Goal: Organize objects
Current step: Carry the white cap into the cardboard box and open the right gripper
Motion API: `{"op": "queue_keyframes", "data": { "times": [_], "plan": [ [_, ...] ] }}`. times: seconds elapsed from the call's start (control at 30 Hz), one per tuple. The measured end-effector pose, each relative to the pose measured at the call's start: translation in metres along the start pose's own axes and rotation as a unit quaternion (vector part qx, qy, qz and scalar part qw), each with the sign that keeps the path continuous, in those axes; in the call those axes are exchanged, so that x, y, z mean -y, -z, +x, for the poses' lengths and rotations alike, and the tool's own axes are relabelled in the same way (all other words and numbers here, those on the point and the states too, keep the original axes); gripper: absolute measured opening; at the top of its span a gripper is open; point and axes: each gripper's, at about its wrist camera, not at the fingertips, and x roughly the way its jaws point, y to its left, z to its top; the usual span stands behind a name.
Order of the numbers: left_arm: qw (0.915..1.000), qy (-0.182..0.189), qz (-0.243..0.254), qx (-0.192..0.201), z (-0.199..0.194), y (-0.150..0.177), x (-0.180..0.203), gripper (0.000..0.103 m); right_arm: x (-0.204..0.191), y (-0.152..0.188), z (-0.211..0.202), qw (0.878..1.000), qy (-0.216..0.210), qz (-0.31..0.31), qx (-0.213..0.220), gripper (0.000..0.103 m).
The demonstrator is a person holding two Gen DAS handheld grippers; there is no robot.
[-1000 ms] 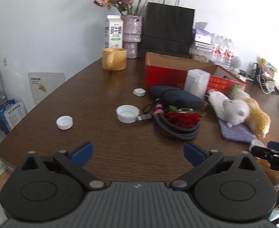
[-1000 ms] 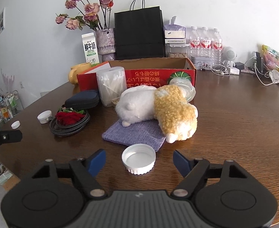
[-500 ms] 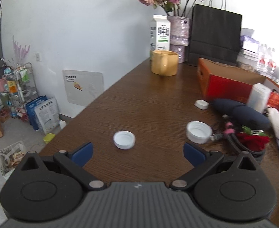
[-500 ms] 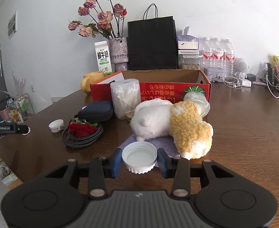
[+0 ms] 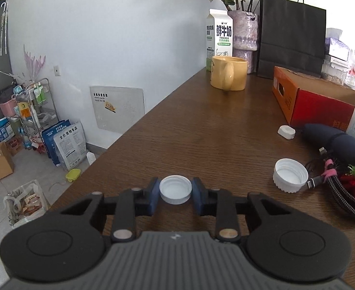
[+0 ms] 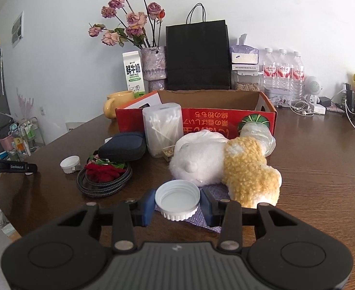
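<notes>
My left gripper (image 5: 175, 192) is shut on a small white bottle cap (image 5: 175, 189) near the table's left edge. My right gripper (image 6: 177, 204) is shut on a larger white cap (image 6: 177, 199), held a little above the table in front of a white-and-yellow plush toy (image 6: 225, 164). Another white cap (image 5: 290, 175) lies beside a coiled cable with a red rose (image 5: 354, 188); it also shows in the right wrist view (image 6: 69, 163). An open red cardboard box (image 6: 196, 118) stands behind the toy.
A yellow mug (image 5: 228, 76), milk carton (image 5: 219, 38), flower vase (image 5: 246, 36) and black paper bag (image 5: 291, 29) stand at the back. A dark pouch (image 5: 339, 142), cotton-swab box (image 6: 162, 128), small white block (image 5: 286, 132) and grey cloth (image 6: 213, 191) lie mid-table. Water bottles (image 6: 283, 75) stand at back right.
My left gripper swung left to the small cap and closed on it. My right gripper closed on the larger cap and lifted it slightly.
</notes>
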Motion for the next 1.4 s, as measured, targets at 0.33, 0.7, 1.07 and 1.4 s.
{"op": "queue_keyframes", "data": {
  "times": [0.33,0.7,1.07,1.4],
  "plan": [
    [0.9983,0.044,0.003,0.037,-0.019,-0.018,0.02,0.029,-0.002,-0.013,0.0,1.0,-0.002,-0.016,0.023,0.039],
    [0.9835,0.135,0.031,0.116,-0.034,-0.074,0.095,0.029,0.012,-0.056,0.011,0.997,0.013,-0.047,0.063,0.039],
    [0.97,0.188,0.075,0.135,-0.004,-0.127,0.198,0.029,0.039,-0.118,0.066,0.995,0.021,-0.069,0.075,0.039],
    [0.9703,0.199,0.081,0.112,0.052,-0.16,0.26,0.029,0.06,-0.169,0.151,0.998,0.007,-0.04,0.043,0.039]
  ]
}}
